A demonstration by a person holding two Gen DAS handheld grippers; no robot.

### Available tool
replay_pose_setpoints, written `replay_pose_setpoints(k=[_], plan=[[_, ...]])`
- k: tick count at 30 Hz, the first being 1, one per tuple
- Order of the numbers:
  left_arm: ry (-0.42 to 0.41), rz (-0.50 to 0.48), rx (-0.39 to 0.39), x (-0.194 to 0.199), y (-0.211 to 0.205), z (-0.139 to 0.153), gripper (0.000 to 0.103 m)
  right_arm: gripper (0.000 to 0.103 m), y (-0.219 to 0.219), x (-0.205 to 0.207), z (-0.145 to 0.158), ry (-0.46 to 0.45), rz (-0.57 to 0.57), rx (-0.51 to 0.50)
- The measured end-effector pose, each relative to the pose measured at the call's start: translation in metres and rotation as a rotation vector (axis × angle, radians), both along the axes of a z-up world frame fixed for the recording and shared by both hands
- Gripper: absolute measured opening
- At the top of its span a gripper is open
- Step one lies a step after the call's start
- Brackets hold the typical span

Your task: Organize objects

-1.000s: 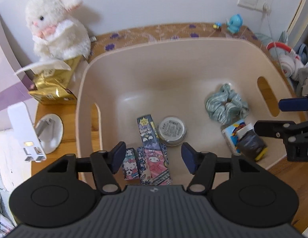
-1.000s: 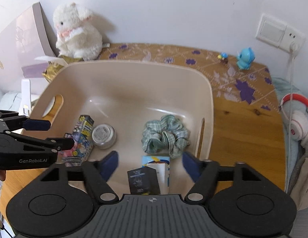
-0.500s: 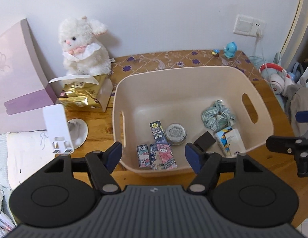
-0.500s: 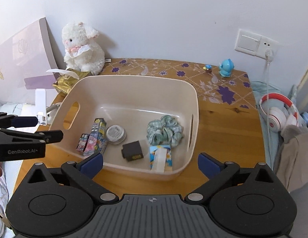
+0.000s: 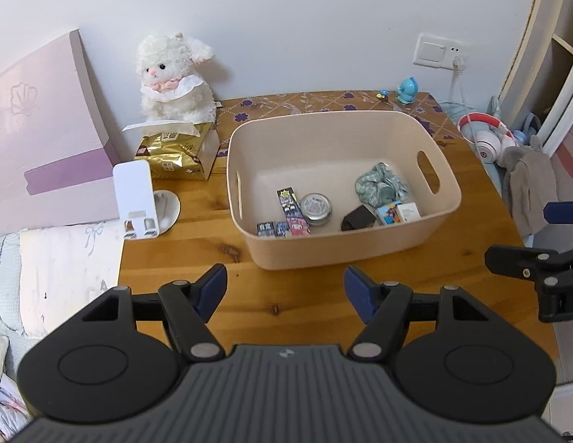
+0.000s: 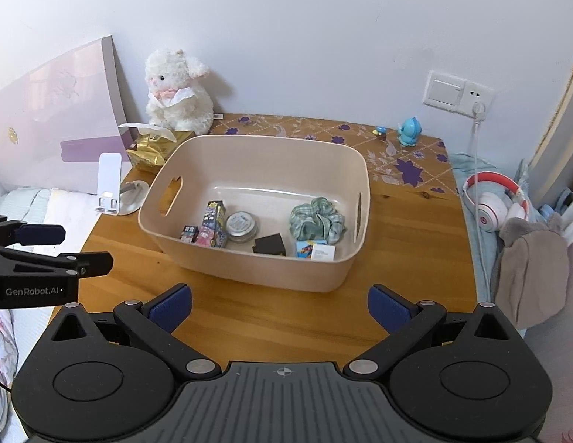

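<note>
Hovering above the near edge of the wooden table (image 5: 197,258), the left gripper (image 5: 284,291) had its blue-padded fingers spread wide with nothing between them. The right gripper (image 6: 280,308) hung likewise over the table's near edge, its fingers also spread apart and holding nothing. Both tools were well clear of the beige bin (image 6: 286,273), which stood on the table ahead of them.

Contents of the bin, left to right in the right wrist view:
- a small patterned box (image 6: 189,233) touching a taller cartoon carton (image 6: 213,223);
- a round metal tin (image 6: 242,226) just beside the carton;
- a black box (image 6: 269,244), tilted, near the front wall;
- a blue and white box (image 6: 315,250) lying flat beside it;
- a green checked scrunchie (image 6: 316,219) behind that box, near the right handle slot.

Outside the bin, a white plush lamb (image 5: 173,81) sat against the wall behind a gold tissue pack (image 5: 175,153). A white phone stand (image 5: 138,199) stood left of the bin. Red and white headphones (image 6: 493,203) lay off the table's right edge.
</note>
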State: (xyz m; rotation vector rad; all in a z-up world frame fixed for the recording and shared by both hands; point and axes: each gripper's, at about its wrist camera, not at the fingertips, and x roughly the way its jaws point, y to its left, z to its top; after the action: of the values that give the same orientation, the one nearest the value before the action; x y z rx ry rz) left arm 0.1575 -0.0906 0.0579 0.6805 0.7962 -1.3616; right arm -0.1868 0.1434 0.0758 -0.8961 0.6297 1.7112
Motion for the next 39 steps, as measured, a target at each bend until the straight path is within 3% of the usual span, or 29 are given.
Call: replay_pose_setpoints(k=[15,39], plan=[[0.049,-0.006,0.004,-0.013,0.062,0.023,0.073,0.103,-0.074,0.020,0.015,0.047,-0.060,-0.036],[0.039,-0.018,-0.006,-0.032,0.100,0.059,0.088,0.103,-0.118,0.043,0.048,0.028,-0.060,-0.029]])
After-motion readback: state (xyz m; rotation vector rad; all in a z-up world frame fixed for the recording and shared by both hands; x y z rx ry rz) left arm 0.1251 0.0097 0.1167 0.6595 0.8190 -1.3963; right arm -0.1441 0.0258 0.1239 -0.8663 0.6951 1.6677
